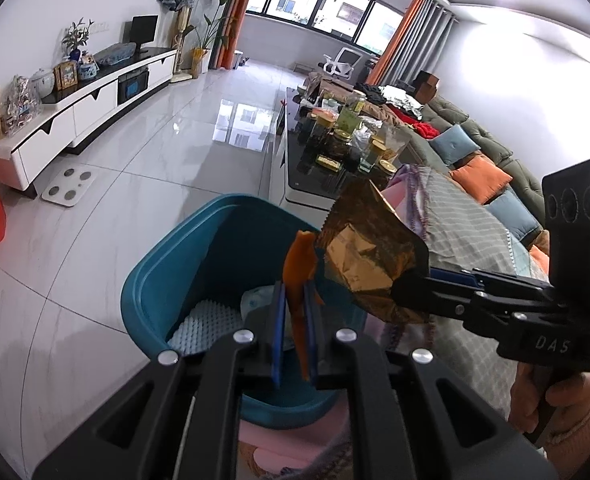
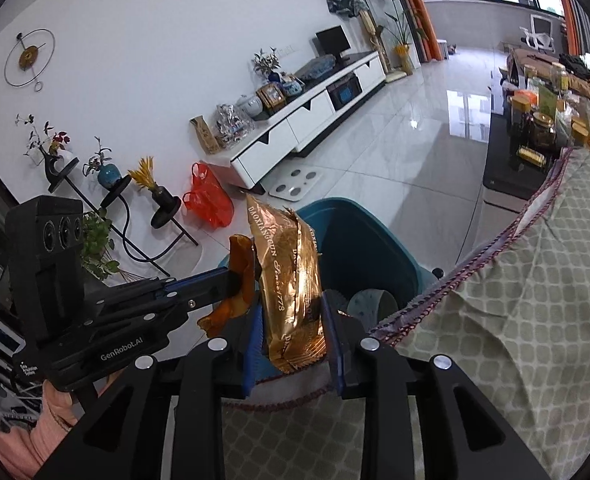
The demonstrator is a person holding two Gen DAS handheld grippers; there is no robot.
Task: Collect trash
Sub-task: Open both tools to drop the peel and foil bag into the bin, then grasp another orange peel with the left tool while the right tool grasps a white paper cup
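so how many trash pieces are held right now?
2: the gold wrapper in the right tool, the orange scrap in the left tool, both over the teal bin.

Crinkled gold foil wrapper (image 2: pixel 295 292) printed with DAOXIANGCUN lettering, standing on end above teal bin (image 1: pixel 199 264), small orange wrapper scrap (image 1: pixel 300 276) just beside it, also over the bin, pale crumpled trash (image 1: pixel 255 300) lying inside on a ribbed white liner
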